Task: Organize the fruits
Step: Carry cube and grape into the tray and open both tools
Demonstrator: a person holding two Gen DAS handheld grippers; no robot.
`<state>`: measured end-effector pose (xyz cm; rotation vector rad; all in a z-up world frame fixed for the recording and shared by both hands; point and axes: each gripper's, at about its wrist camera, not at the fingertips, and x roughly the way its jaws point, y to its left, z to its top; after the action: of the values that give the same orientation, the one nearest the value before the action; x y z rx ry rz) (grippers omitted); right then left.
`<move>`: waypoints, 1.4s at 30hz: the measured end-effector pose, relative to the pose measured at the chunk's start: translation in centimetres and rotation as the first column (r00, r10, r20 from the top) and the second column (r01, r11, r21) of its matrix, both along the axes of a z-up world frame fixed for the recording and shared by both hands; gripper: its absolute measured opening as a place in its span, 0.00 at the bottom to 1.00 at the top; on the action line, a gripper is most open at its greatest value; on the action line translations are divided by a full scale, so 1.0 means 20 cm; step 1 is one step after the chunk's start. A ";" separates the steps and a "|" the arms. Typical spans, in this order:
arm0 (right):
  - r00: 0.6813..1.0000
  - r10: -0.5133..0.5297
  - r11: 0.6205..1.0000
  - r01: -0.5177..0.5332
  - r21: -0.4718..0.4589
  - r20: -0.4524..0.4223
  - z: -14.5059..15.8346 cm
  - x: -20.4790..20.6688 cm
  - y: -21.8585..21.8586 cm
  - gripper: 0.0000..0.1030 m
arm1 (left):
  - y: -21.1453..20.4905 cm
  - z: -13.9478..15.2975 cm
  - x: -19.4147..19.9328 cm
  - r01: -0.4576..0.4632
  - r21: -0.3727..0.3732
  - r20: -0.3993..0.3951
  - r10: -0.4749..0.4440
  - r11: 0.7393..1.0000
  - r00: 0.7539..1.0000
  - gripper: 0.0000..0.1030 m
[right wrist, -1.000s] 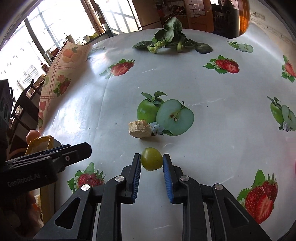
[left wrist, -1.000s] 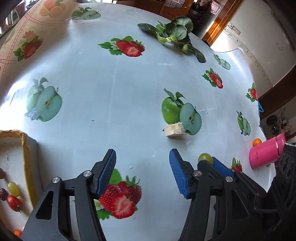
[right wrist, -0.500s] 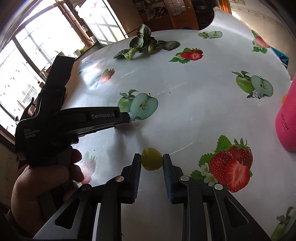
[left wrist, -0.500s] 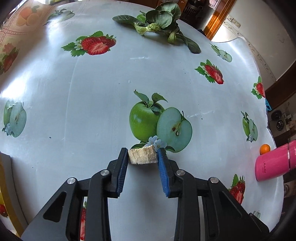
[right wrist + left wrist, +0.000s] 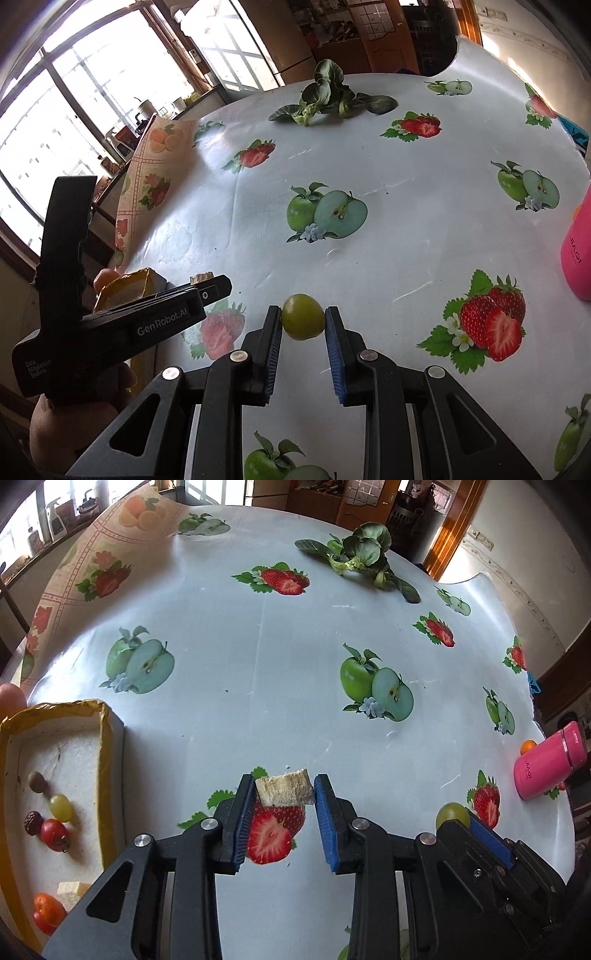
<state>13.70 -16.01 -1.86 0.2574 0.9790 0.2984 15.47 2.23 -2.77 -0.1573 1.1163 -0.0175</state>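
My left gripper (image 5: 284, 794) is shut on a pale banana slice (image 5: 283, 792) and holds it above the table, to the right of the white foam tray (image 5: 110, 760). The tray holds a green grape (image 5: 61, 807), a cherry tomato (image 5: 53, 834), a small orange fruit (image 5: 46, 917) and other small pieces. My right gripper (image 5: 303, 321) is shut on a green grape (image 5: 303, 316), lifted off the table; this grape also shows in the left wrist view (image 5: 452, 814). The left gripper shows at the left of the right wrist view (image 5: 201, 288), close to the tray (image 5: 129, 288).
A pink bottle (image 5: 550, 766) lies at the right edge with a small orange fruit (image 5: 528, 746) behind it. A leafy green vegetable (image 5: 358, 559) lies at the far side. The tablecloth carries printed apples and strawberries. An orange fruit (image 5: 11, 698) sits behind the tray.
My left gripper closed on the banana slice beside the printed apple, lifted it and carried it left toward the tray. My right gripper kept hold of the grape and followed to the left.
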 end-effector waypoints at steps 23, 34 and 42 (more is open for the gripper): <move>0.985 0.170 0.985 -0.170 0.002 0.037 0.13 -0.25 0.58 0.23 | 0.53 0.10 -0.42 -0.139 0.006 0.017 0.139 0.990 0.990 0.29; 0.969 0.244 0.970 -0.244 -0.007 0.028 0.11 -0.28 0.84 0.23 | 0.76 0.09 -0.49 -0.201 0.003 0.012 0.201 0.980 0.979 0.29; 0.959 0.283 0.959 -0.283 -0.015 0.025 0.09 -0.26 0.97 0.23 | 0.87 0.07 -0.50 -0.236 0.001 0.004 0.236 0.972 0.972 0.29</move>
<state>8.44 3.43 0.03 0.1011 0.9907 0.5562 5.37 19.66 -1.43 -0.2878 1.0882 0.1949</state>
